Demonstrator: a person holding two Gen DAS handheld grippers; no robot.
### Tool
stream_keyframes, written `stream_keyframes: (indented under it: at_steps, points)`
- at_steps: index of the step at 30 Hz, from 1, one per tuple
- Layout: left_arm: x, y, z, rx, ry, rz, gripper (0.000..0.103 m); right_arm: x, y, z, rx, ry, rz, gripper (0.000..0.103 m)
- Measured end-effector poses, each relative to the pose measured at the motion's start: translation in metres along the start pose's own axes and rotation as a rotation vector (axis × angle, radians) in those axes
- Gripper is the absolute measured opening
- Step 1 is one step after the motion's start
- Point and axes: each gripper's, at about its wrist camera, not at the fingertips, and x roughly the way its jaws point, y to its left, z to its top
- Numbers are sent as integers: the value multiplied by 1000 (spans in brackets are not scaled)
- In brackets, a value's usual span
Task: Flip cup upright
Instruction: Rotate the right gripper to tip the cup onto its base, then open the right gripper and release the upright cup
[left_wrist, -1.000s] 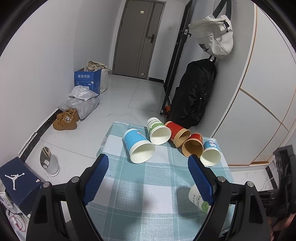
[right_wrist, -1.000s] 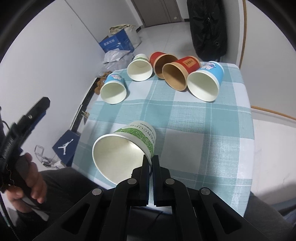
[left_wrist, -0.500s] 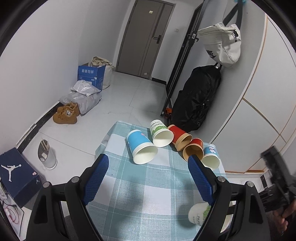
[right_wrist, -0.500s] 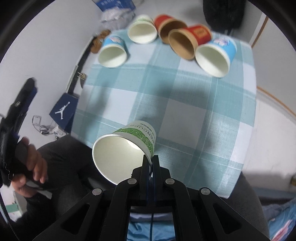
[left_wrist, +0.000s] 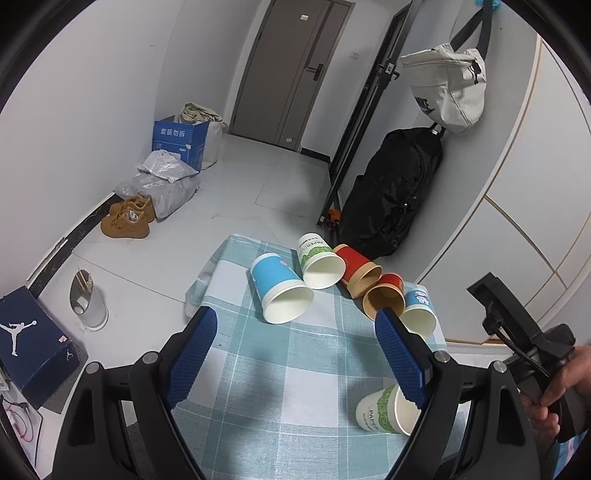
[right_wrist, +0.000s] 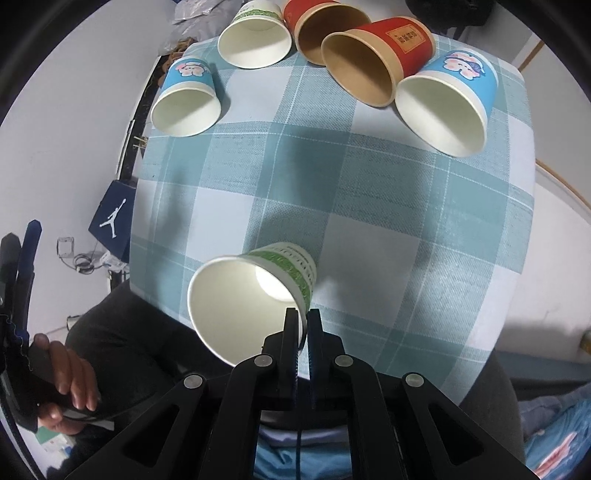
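Observation:
My right gripper (right_wrist: 303, 314) is shut on the rim of a white paper cup with a green band (right_wrist: 255, 291), holding it above the checked tablecloth (right_wrist: 369, 206) with its mouth tilted toward the camera. The same green-band cup (left_wrist: 384, 408) shows in the left wrist view at the table's near right, partly behind my right finger. My left gripper (left_wrist: 295, 343) is open and empty, held above the near part of the table. The right gripper's body (left_wrist: 517, 347) and the hand holding it are at the right edge of that view.
Several cups lie on their sides along the far edge: a blue one (right_wrist: 186, 99), a green-banded one (right_wrist: 255, 37), two red ones (right_wrist: 376, 55), another blue one (right_wrist: 450, 103). A black bag (left_wrist: 391, 192), shoes (left_wrist: 127, 218) and boxes (left_wrist: 33, 347) are on the floor.
My right gripper has lifted the green-band cup off the cloth and tipped it, so its mouth now turns more upward. My left gripper has risen and pulled back.

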Motion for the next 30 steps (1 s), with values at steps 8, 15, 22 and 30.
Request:
stream_keyframes:
  at_steps: [8,15,22,30]
  points:
    - [6,-11,-4,49,22,1,85,-14,-7,-2,-11,-90,48,23]
    - [7,-29,-8,114,-4,14,85,-42,-29,-33,-4,-365,138,40]
    - [7,-48,-15,180,-36,57,85,-71,-35,-86,-54,-737,147,70]
    - [10,-60,-19,178,-44,73,85,-83,-35,-127,-57,-1040,63,91]
